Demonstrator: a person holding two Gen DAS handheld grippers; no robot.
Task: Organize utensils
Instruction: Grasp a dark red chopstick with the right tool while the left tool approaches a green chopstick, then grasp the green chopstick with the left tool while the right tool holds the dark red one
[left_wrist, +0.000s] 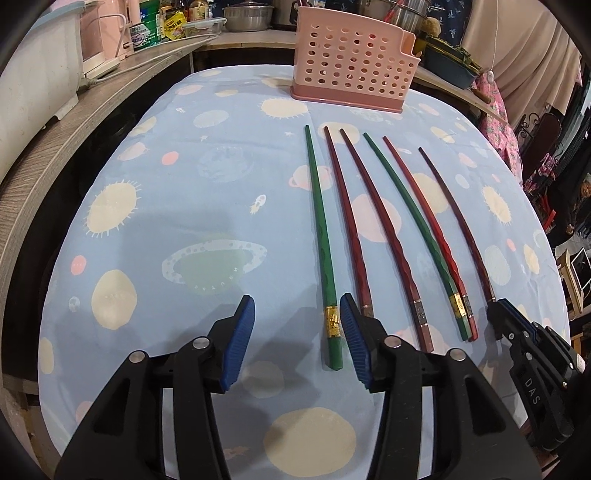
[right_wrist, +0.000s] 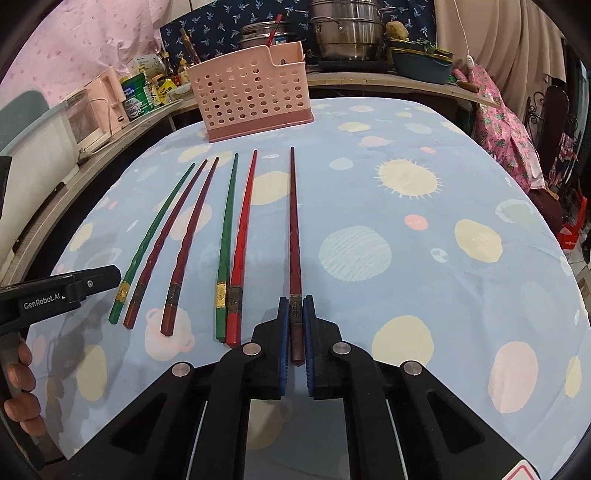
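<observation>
Several chopsticks lie side by side on the blue planet-print tablecloth (left_wrist: 192, 177), thick ends toward me. My left gripper (left_wrist: 297, 314) is open, low over the cloth; the leftmost green chopstick (left_wrist: 321, 236) lies just inside its right finger. My right gripper (right_wrist: 295, 314) is shut on the thick end of the rightmost dark red chopstick (right_wrist: 294, 236), which lies on the cloth; it also shows in the left wrist view (left_wrist: 456, 218). A pink perforated utensil holder (left_wrist: 349, 62) stands at the table's far edge, also in the right wrist view (right_wrist: 255, 99).
Between those two lie two dark red chopsticks (left_wrist: 380, 229), a green one (right_wrist: 226, 236) and a bright red one (right_wrist: 242, 240). A wooden counter (left_wrist: 55, 147) with appliances, jars and pots runs along the left and back. Clothes hang at the right.
</observation>
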